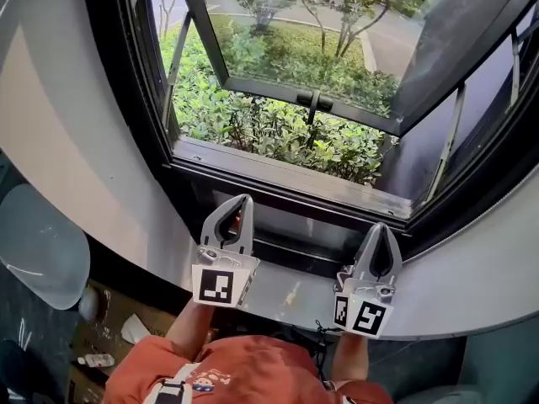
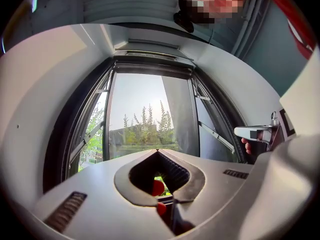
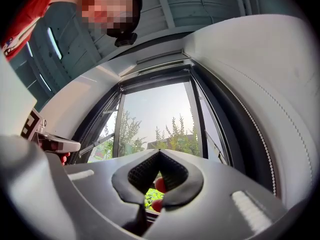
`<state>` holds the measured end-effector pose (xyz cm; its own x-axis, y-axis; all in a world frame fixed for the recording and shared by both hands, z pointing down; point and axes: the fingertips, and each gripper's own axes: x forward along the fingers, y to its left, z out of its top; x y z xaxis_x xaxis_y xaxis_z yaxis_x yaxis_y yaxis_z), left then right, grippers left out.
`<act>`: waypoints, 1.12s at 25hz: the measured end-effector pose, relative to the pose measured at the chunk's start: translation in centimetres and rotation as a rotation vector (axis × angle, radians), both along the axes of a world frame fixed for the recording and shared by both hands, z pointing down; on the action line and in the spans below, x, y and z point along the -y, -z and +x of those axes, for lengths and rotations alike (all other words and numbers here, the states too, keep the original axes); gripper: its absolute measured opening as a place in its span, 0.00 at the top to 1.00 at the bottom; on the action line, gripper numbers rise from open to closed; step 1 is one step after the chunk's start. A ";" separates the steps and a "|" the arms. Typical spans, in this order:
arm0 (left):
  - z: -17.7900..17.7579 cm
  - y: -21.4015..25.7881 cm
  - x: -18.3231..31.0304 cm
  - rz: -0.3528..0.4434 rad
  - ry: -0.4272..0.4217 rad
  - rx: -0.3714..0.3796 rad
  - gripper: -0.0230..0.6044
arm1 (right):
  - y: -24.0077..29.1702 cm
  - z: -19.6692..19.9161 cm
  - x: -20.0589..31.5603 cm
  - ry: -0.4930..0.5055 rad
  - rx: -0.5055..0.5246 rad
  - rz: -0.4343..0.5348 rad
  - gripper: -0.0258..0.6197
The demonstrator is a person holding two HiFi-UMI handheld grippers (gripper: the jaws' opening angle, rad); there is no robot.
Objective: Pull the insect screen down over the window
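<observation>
The left gripper (image 1: pixel 242 200) points up toward the window sill (image 1: pixel 278 168), its jaws pressed together with nothing between them. The right gripper (image 1: pixel 381 227) beside it is likewise closed and empty. Beyond them the window (image 1: pixel 312 99) stands open over shrubs (image 1: pixel 269 124). The insect screen (image 2: pixel 152 59) sits at the frame's top.

The open window (image 1: pixel 312 99) fills the twelve o'clock side, its sash swung outward over green shrubs (image 1: pixel 253 116). Below the sill (image 1: pixel 278 168), the left gripper (image 1: pixel 240 202) sits at seven o'clock and the right gripper (image 1: pixel 379 228) at five o'clock. Both have their jaws together and their tips pointing toward twelve.
</observation>
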<state>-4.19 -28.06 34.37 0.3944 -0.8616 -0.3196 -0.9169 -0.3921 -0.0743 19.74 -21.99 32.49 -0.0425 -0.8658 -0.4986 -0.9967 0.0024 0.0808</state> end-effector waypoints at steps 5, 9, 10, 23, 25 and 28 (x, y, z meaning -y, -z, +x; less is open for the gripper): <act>-0.7 3.3 0.5 0.080 0.015 -0.010 0.96 | 3.1 0.0 0.6 0.005 -0.020 0.071 0.95; -1.2 6.2 0.7 0.142 0.025 -0.005 0.96 | 6.4 -0.5 0.6 0.009 -0.061 0.143 0.95; -1.4 6.8 0.9 0.142 0.035 0.002 0.96 | 7.4 -0.6 0.5 0.012 -0.069 0.164 0.95; -3.5 17.8 3.6 0.361 0.086 0.011 0.96 | 19.8 -1.4 1.1 -0.014 -0.217 0.393 0.95; -3.9 19.8 3.7 0.395 0.095 0.008 0.96 | 21.6 -1.5 1.2 -0.028 -0.249 0.422 0.95; -4.3 23.1 3.9 0.452 0.113 0.021 0.96 | 24.7 -1.6 1.4 -0.053 -0.298 0.462 0.95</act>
<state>-8.51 -31.95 11.31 0.3164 -0.6759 -0.6656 -0.9485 -0.2141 -0.2335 18.17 -23.35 7.76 -0.2023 -0.5643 -0.8004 -0.9282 -0.1501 0.3405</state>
